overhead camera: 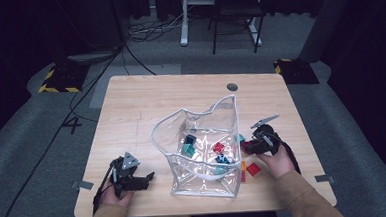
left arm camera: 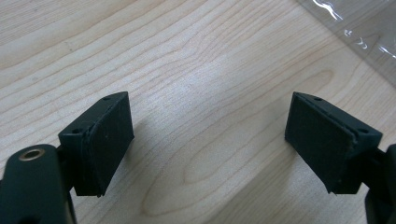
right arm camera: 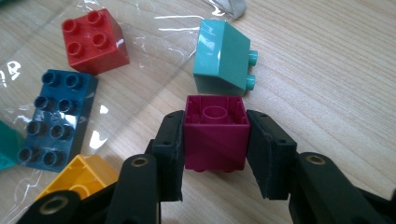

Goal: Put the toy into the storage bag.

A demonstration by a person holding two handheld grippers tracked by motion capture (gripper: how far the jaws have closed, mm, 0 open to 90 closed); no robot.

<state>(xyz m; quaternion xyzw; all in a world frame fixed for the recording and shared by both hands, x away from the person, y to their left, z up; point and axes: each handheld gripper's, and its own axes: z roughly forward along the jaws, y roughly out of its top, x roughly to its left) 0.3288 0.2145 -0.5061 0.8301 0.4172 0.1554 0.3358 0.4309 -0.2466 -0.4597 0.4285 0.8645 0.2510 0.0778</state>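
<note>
Tan sleeves on both forearms, reaching to the wrists. Left gripper (left arm camera: 209, 149): matte black, two flat rectangular pads (left arm camera: 108, 142) with slightly frayed edges, small screw holes at the outer corners, a brass-coloured insert in the arm below. Grey three-cornered plate on top, black cable trailing back. Right gripper (right arm camera: 214, 156): same black build, thick pads (right arm camera: 170, 156), brass-ringed holes in both arms, grey plate above, black cable alongside the wrist.
</note>
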